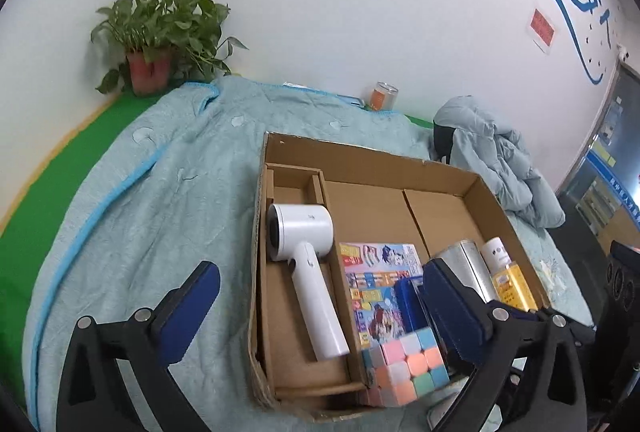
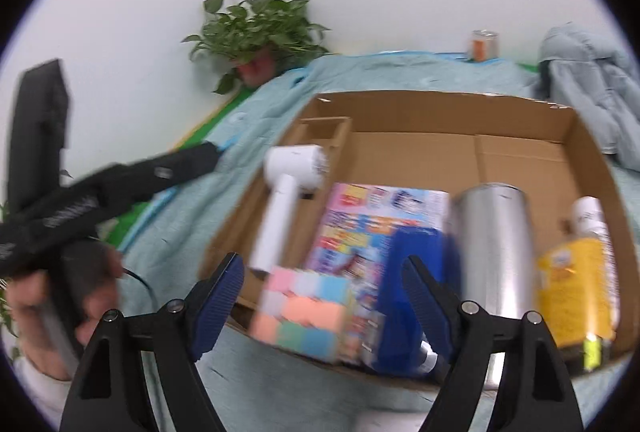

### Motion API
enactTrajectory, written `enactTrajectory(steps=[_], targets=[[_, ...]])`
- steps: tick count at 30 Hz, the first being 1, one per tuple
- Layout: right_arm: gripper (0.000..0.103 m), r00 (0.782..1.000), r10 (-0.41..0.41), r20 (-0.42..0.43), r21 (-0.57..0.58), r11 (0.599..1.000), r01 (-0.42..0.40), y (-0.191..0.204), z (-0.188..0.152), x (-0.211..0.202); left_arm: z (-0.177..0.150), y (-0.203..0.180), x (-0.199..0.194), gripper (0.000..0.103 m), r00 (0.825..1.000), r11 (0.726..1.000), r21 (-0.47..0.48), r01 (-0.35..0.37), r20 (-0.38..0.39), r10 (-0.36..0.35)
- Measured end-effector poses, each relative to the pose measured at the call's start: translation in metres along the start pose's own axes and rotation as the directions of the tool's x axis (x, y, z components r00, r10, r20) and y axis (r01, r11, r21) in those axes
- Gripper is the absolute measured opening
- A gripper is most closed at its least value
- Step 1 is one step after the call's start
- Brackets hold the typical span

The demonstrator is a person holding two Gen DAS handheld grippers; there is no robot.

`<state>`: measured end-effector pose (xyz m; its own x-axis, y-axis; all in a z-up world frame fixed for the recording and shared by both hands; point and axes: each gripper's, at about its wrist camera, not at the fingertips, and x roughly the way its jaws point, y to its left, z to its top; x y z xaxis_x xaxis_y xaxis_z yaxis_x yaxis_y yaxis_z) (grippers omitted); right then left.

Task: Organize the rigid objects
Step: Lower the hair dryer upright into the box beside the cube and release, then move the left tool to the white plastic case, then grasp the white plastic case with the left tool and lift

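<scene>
Both grippers hover wide open and empty over the cardboard box [image 1: 472, 171] on the bed: left gripper [image 1: 320, 296], right gripper [image 2: 324, 284]. Inside the box, the pastel cube [image 1: 404, 368] sits at the near edge beside the white dryer [image 1: 308, 264]. We'd approach slowly and square on. The right view is blurred, and the box's near corner is cut off.

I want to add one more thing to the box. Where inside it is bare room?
The back of the cardboard box is bare, beyond the booklet and metal can. The front is crowded: hair dryer, cube, yellow bottle.
</scene>
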<state>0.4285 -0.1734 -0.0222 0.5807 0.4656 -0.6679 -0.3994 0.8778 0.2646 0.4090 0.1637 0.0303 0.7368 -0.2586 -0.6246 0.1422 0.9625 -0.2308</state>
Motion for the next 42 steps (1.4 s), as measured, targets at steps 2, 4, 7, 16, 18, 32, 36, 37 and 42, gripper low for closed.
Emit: enactTrajectory(steps=[2,4,7,16,18,32,36,37,42], targets=[[0.081,0.999,-0.034,0.009,-0.020,0.999,0.034,-0.005,-0.008,-0.008,-0.007,-0.015,-0.012,0.102,1.000,1.000,0.024,-0.012,0.027,0.011],[0.081,0.998,-0.053,0.024,-0.052,0.997,0.054,-0.006,-0.016,-0.017,-0.021,-0.031,-0.027,0.096,0.998,0.998,0.058,-0.024,0.062,0.020],[0.081,1.000,-0.009,0.009,-0.088,0.996,0.010,-0.011,-0.027,-0.027,-0.041,-0.048,-0.038,0.032,0.999,0.998,0.056,-0.013,0.030,0.011],[0.094,0.998,0.064,-0.023,-0.071,0.995,-0.066,-0.060,-0.082,-0.063,-0.126,-0.092,-0.036,0.102,0.987,0.990,-0.027,0.137,-0.085,-0.139],[0.098,0.997,0.041,-0.058,-0.085,0.995,-0.046,-0.065,-0.096,-0.060,-0.143,-0.098,-0.021,0.102,0.972,0.983,-0.081,0.165,-0.157,-0.176],[0.097,0.961,0.234,-0.151,-0.042,0.969,-0.242,-0.053,-0.136,-0.020,-0.213,-0.149,0.050,0.064,0.848,0.945,-0.132,0.300,-0.416,-0.328],[0.094,0.964,0.206,-0.167,-0.062,0.974,-0.219,-0.042,-0.142,-0.015,-0.220,-0.156,0.052,0.049,0.841,0.944,-0.120,0.308,-0.429,-0.329],[0.093,0.967,0.194,-0.166,-0.074,0.975,-0.209,-0.039,-0.146,-0.016,-0.222,-0.156,0.050,0.043,0.846,0.947,-0.115,0.301,-0.425,-0.321],[0.087,0.972,0.196,-0.131,-0.113,0.971,-0.212,-0.021,-0.158,-0.027,-0.232,-0.159,0.034,0.033,0.854,0.945,-0.103,0.309,-0.408,-0.324]])
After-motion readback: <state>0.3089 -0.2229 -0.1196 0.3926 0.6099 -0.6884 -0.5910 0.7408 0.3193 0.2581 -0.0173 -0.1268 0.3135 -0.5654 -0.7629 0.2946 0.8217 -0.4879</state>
